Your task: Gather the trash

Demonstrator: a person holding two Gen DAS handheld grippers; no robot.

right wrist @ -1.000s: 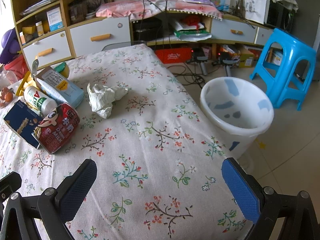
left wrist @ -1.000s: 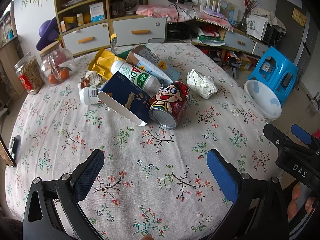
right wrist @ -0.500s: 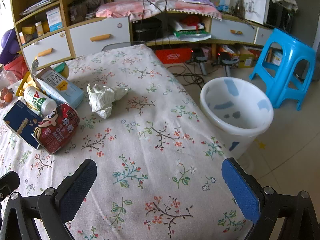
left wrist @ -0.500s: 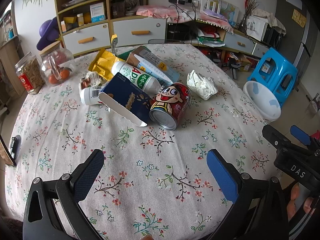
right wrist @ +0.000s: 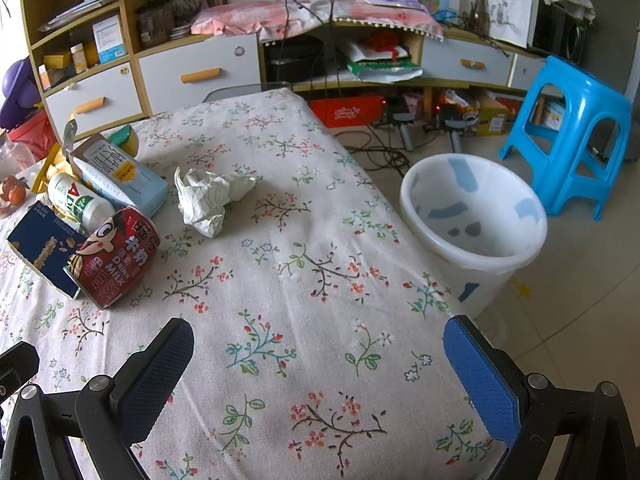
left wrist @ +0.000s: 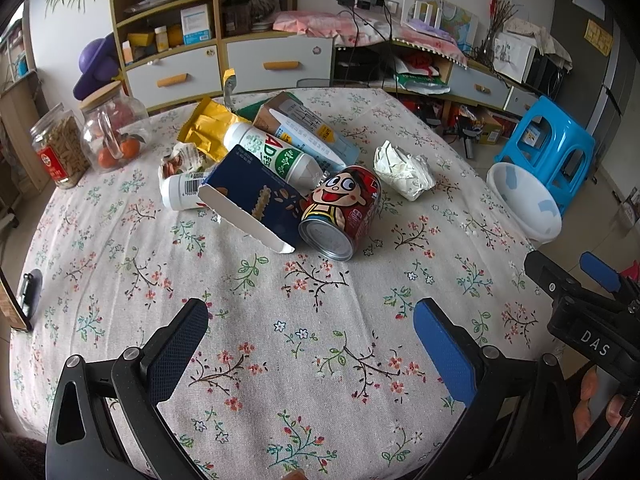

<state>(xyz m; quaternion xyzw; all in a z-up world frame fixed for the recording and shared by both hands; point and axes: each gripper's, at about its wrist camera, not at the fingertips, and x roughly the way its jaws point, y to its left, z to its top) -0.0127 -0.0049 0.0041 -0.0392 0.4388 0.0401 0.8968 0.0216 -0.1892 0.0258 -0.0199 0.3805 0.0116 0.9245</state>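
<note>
Trash lies in a pile on the floral table: a red milk can [left wrist: 342, 210] on its side, a dark blue box [left wrist: 256, 200], a white-green bottle [left wrist: 272, 154], a light blue carton [left wrist: 308, 128], a yellow wrapper [left wrist: 206, 128] and crumpled white paper [left wrist: 404, 170]. The can [right wrist: 114, 256] and paper [right wrist: 208, 198] also show in the right wrist view. A white bin [right wrist: 474, 228] stands on the floor right of the table. My left gripper [left wrist: 310, 344] is open and empty, short of the pile. My right gripper [right wrist: 318, 364] is open and empty over the table's right edge.
Two glass jars [left wrist: 84, 140] stand at the table's far left. A blue stool [right wrist: 568, 136] stands behind the bin. Shelves and drawers [left wrist: 224, 64] line the back wall. The right gripper's body [left wrist: 580, 312] shows at the right of the left wrist view.
Both grippers have barely moved. The view has shifted only slightly and the trash lies as before.
</note>
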